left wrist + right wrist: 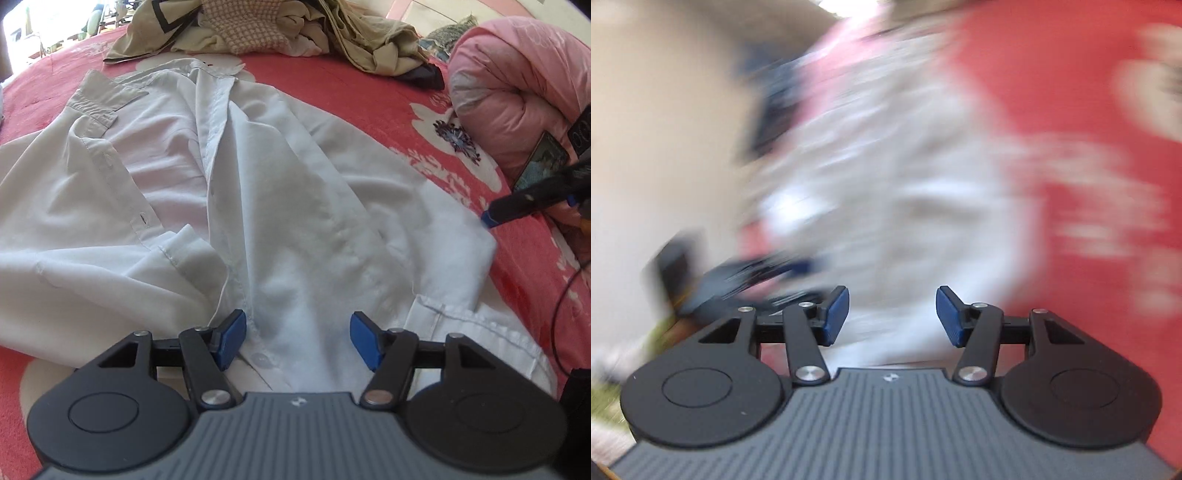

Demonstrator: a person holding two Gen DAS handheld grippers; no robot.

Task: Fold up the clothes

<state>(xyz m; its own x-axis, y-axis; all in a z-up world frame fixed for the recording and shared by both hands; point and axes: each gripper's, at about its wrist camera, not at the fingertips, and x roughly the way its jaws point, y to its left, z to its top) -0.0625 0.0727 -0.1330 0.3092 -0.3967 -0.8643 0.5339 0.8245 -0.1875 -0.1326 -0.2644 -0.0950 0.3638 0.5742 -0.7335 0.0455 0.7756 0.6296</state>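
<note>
Two risks: left hand-held gripper (297,341) wide open over white shirt (258,206), could pinch both layers and bunch them. Right hand-held gripper (892,317) open, holding nothing, view blurry, could miss the shirt's edge.

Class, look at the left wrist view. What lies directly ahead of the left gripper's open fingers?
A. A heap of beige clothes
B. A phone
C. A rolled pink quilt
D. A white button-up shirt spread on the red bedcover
D: the white shirt, its button placket showing, lies spread on the red bedcover just beyond the left gripper; the pink quilt and the beige clothes lie farther off.
</note>
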